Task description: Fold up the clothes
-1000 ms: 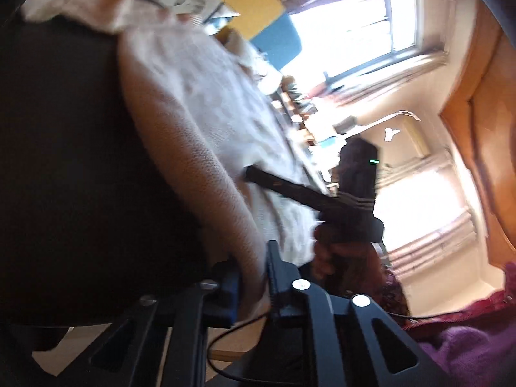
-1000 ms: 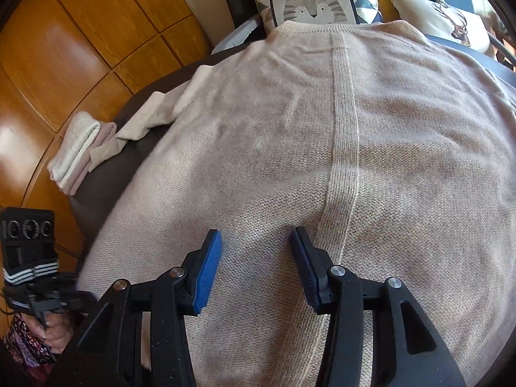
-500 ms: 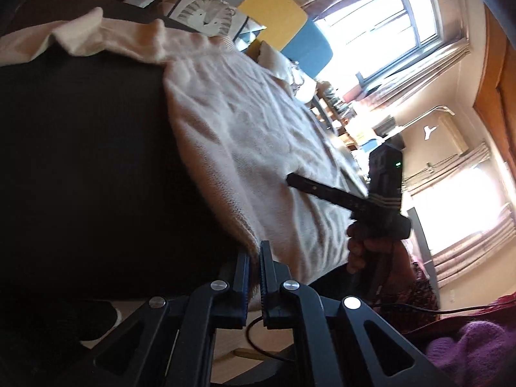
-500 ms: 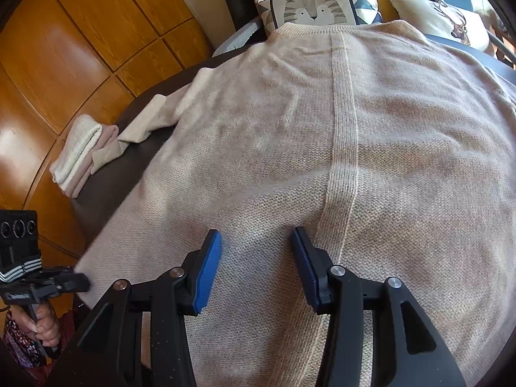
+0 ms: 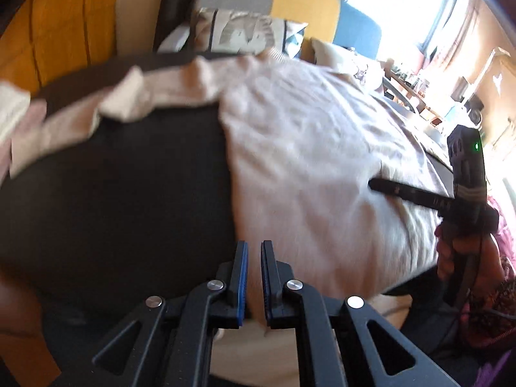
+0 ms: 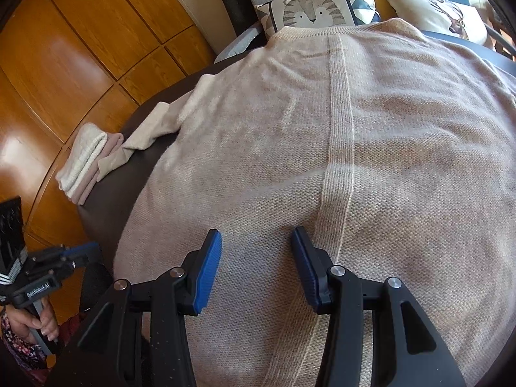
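Observation:
A beige knit sweater (image 6: 371,161) lies spread flat, back up, on a dark brown cushion (image 5: 129,193). Its left sleeve (image 6: 145,135) trails off toward the wall. My left gripper (image 5: 254,248) pinches the sweater's near left hem corner; its jaws are easing open a little, with cloth still filling the narrow gap. In the right wrist view, that left gripper (image 6: 92,248) sits at the cushion's left edge. My right gripper (image 6: 256,238) hovers open over the lower middle of the sweater, just left of the centre seam, with nothing pinched. From the left, one of its fingers (image 5: 403,192) shows above the cloth.
A small stack of folded clothes (image 6: 84,158) lies by the sleeve end at the cushion's left edge. A tiger-print pillow (image 6: 309,6) and a deer pillow (image 6: 445,16) stand behind the collar. Wooden wall panels (image 6: 80,48) run along the left.
The left gripper closed on the hem corner, then swung from a sideways tilt to a more upright view with a slight rise. The right gripper stayed put and open.

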A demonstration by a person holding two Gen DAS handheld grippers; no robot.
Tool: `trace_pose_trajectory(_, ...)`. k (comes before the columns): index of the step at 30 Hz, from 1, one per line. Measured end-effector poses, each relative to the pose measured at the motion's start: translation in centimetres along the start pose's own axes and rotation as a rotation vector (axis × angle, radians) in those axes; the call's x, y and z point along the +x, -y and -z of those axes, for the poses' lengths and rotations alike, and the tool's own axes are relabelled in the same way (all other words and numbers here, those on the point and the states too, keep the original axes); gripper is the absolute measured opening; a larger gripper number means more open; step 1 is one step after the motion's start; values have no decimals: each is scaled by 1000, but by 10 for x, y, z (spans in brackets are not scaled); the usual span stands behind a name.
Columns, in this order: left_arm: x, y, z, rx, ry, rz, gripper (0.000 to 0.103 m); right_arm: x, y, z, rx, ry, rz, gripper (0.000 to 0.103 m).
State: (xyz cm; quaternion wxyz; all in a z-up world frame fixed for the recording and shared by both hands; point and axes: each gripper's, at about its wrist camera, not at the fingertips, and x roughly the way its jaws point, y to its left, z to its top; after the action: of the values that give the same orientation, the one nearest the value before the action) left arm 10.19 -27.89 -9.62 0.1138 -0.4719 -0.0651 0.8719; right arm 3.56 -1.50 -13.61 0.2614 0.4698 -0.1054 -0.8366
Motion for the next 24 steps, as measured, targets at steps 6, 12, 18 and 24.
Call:
trace_pose_trajectory(6,36,59,-24,183,-16,42,11,-36,1,11,12,54,-30,49)
trace_pose_trajectory(12,83,112,-23,421,42,-48,13,-100,47,27,96,91,112,49)
trace_pose_trajectory(18,83,108,-13,447,127,-37,17,-161,111,40,229,131,226,49)
trace_pose_trajectory(24,88,102,-16,369,134,19,17,-183,164,74,335,85,247,49)
